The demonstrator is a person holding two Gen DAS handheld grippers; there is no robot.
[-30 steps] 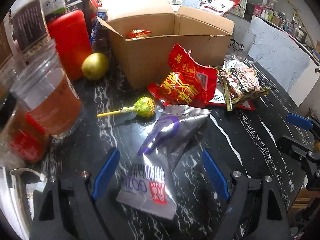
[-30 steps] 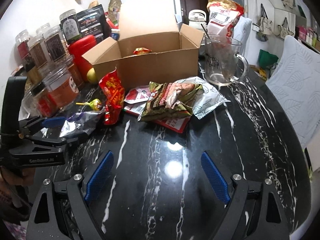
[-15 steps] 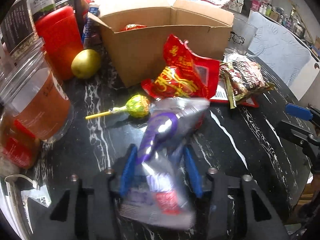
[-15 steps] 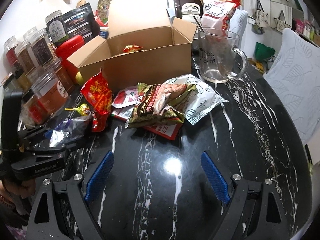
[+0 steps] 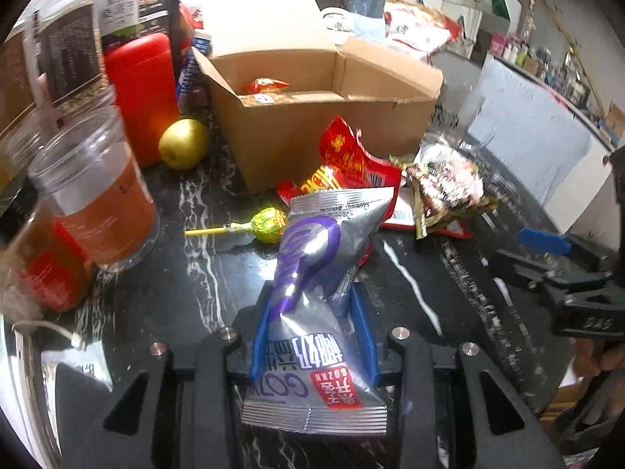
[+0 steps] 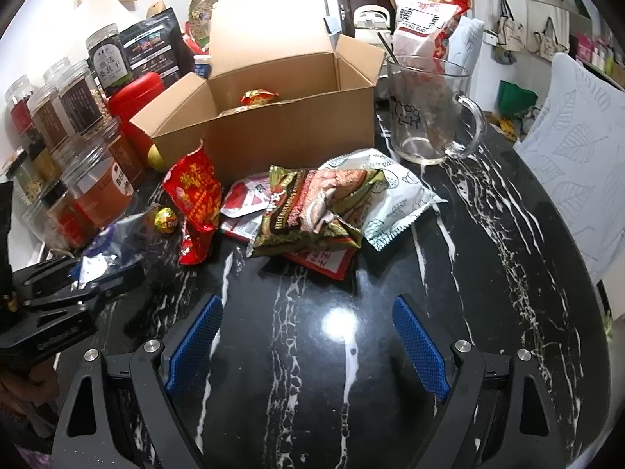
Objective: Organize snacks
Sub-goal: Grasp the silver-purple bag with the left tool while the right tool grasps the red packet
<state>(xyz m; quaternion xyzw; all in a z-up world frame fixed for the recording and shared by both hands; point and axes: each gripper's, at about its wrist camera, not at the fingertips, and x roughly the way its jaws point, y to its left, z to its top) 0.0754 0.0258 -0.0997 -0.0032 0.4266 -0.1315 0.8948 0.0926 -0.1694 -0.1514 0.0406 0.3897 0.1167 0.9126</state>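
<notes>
Step in hand: carrying the silver snack packet (image 5: pixel 312 312) to the cardboard box (image 5: pixel 324 125); lift it clear of the lollipop (image 5: pixel 269 225) and red packets (image 5: pixel 351 164).
Left gripper (image 5: pixel 312 336): its jaws have just been closing and now clamp the packet's middle.
Packet position: between the blue pads, probably just off the marble table (image 5: pixel 187 273).
Right gripper (image 6: pixel 308 348): spread apart, holding nothing.

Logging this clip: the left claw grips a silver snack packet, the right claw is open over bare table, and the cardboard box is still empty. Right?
Not quite. The cardboard box already holds a red-and-gold snack, as the right wrist view shows. The left claw does grip the silver snack packet; the right claw is open.
</notes>
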